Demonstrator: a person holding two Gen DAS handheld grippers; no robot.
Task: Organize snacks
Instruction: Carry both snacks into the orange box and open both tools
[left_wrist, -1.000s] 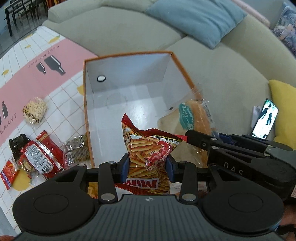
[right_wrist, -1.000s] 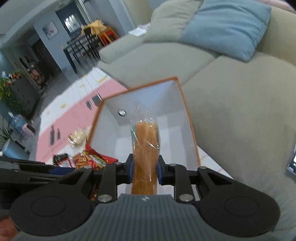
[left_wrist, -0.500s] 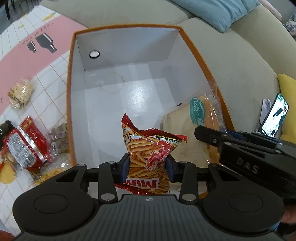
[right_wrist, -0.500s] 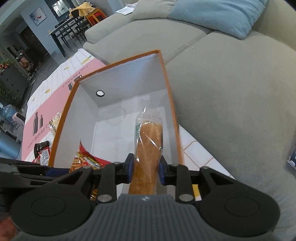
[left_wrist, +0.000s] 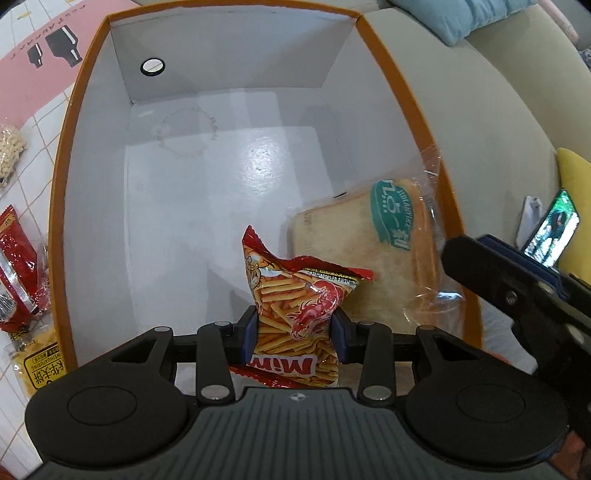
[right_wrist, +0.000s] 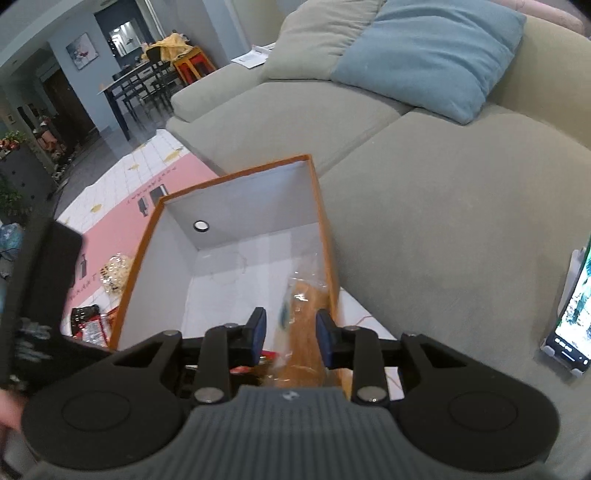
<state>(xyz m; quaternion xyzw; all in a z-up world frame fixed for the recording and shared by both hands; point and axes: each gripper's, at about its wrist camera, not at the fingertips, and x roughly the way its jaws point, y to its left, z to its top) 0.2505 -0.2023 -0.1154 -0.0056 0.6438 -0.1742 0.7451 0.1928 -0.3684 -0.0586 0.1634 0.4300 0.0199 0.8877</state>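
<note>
Snacks going into the orange box (left_wrist: 66, 206)
Left claw (left_wrist: 295, 334) is gripping the shrimp-stick bag (left_wrist: 303, 306); right claw (right_wrist: 290, 334) is gaping around the bread packet (right_wrist: 306, 332)

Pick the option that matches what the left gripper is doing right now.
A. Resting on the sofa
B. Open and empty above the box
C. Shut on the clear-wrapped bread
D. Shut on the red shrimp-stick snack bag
D: in the left wrist view the left gripper has its blue-padded fingers pressed on both sides of the red shrimp-stick snack bag, held over the orange-rimmed box.
</note>
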